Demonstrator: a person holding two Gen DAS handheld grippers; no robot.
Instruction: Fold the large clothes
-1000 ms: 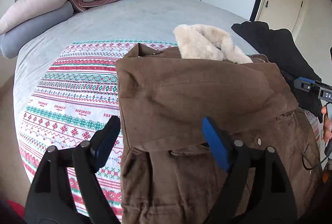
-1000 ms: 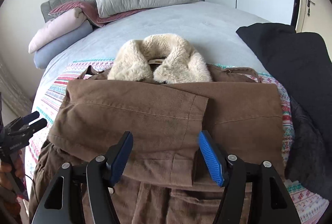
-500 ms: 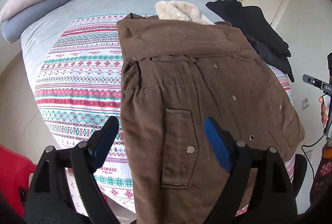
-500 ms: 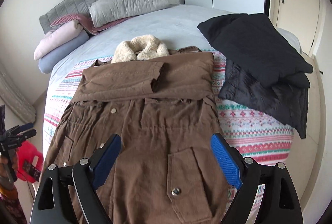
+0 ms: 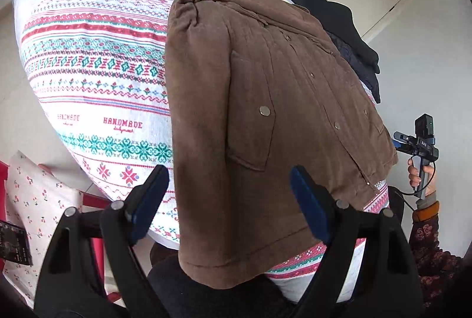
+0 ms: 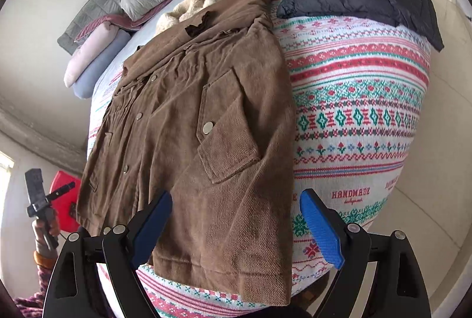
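Brown coat (image 5: pixel 274 100) on patterned blanket (image 5: pixel 97 58) | both jaws spread, empty | pocket (image 6: pixel 224 126) contents unseen, perhaps empty

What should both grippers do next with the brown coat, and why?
Probably lower both onto the hem of the brown coat and pinch a bottom corner each. The sleeves already lie folded across its chest, the hem hangs over the bed's edge, and the left gripper and right gripper are open above it, holding nothing.

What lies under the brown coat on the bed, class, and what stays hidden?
Under the brown coat lies the patterned knit blanket, showing around its edges. Whatever sits directly beneath the coat, and inside its folded layers, is covered and cannot be seen.
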